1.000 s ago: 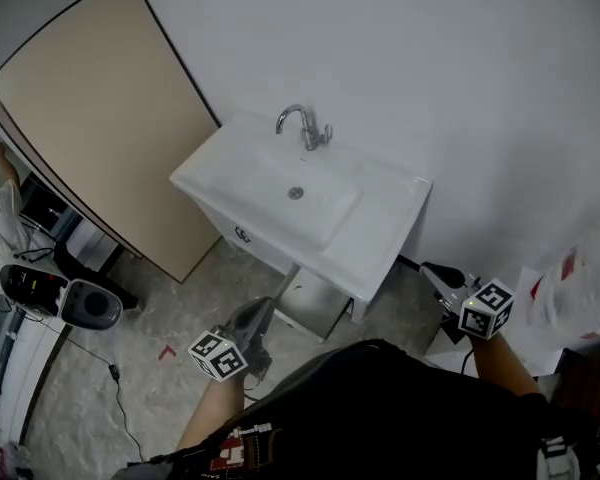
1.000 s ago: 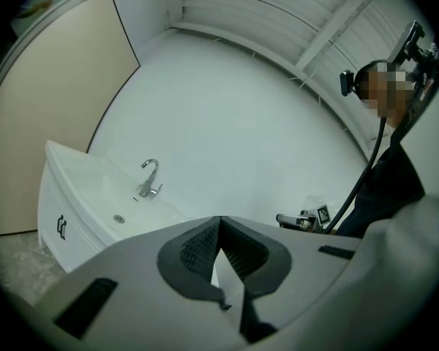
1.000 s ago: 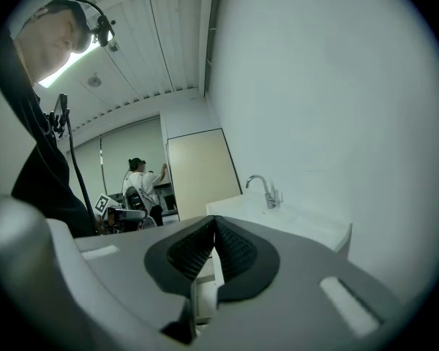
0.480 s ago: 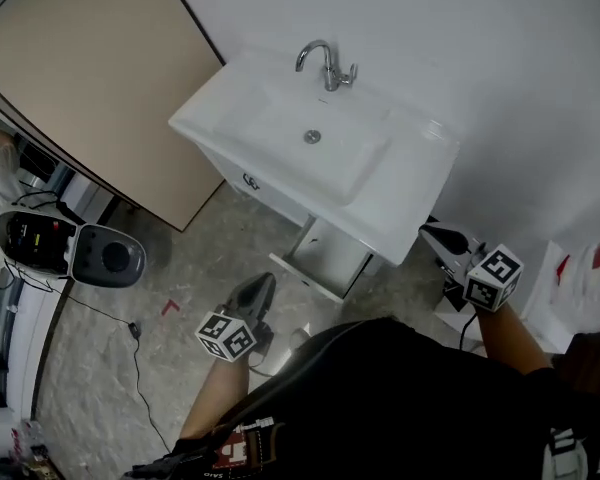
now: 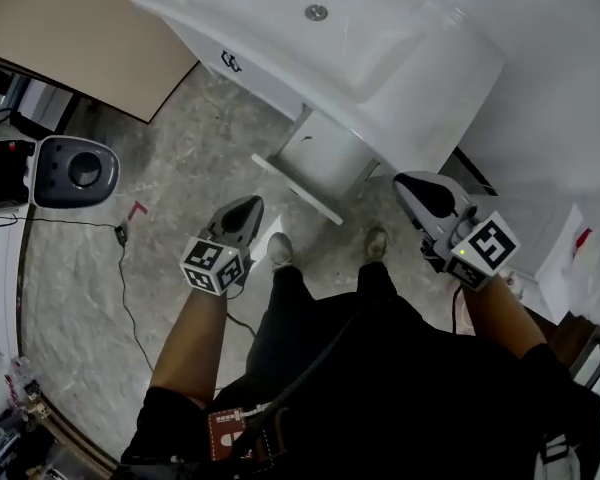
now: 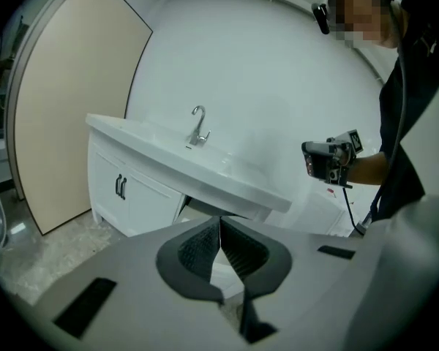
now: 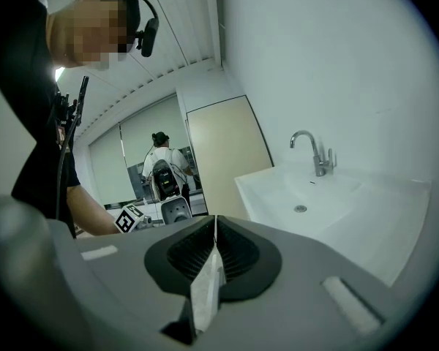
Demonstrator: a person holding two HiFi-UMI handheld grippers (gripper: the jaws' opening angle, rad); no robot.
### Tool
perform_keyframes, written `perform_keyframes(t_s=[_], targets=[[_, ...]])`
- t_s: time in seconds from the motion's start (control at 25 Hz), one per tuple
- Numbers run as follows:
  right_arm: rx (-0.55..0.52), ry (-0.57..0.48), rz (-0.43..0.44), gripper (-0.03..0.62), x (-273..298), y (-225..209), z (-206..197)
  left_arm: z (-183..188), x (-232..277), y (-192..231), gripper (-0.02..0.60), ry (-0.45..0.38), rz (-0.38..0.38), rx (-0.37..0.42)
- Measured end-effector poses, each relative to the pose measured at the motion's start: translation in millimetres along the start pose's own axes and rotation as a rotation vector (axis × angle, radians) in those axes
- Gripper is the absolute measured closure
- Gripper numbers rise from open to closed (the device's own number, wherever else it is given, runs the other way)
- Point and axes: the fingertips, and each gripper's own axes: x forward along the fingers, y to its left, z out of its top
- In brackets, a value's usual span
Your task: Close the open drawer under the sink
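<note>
The white drawer point(image 5: 318, 158) stands pulled out beneath the white ceramic sink point(image 5: 420, 78), its front panel out over the grey marbled floor point(image 5: 160, 168). The left gripper point(image 5: 248, 208) hangs near that front, jaws pressed together on nothing. The right gripper point(image 5: 408, 182), beside the cabinet, is likewise closed and empty. This looks like the approach. Next, put the closed tips on the panel and push straight in.

Grey marbled floor point(image 5: 170, 148) runs under plain white walls point(image 6: 278, 72). A tall beige door panel point(image 6: 66, 123) stands at the left, near a grey round-faced machine point(image 5: 75, 171).
</note>
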Motion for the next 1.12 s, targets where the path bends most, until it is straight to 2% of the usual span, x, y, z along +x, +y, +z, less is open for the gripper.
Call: perform_keyframes(t_s=[0.2,0.48,0.6,0.68,0.76,1.0,1.12], targets=[[-0.026,0.007,0.014,0.591,25.5,-3.7,-38.1,-70.1,31.0,16.4,0.571,0.106,0.013,0.037],[-0.016,0.016,0.015,0.591,46.6,-3.9,-93.5,-166.8,74.7,41.2,0.489,0.271,-0.013,0.052],[-0.022,0.018,0.029,0.591,51.3,-4.3,-115.3,-189.9,101.8,53.0,0.449,0.291,-0.036,0.043],[-0.031,0.019,0.034,0.591,52.0,-6.1,-127.2,-198.4,121.2,62.5,0.422,0.285,-0.029,0.064],[-0.034,0.025,0.039,0.591,53.0,-6.8,-140.3,-209.8,137.0,70.8,0.404,0.303,-0.014,0.125],[0.0,0.03,0.06,0.591,54.2,-3.2,-184.0,-247.9,164.5,77.4,0.393,0.36,0.027,0.441],[0.018,0.038,0.063,0.591,51.4,-4.1,-197.1,-253.1,172.6,78.6,0.393,0.353,0.066,0.503]])
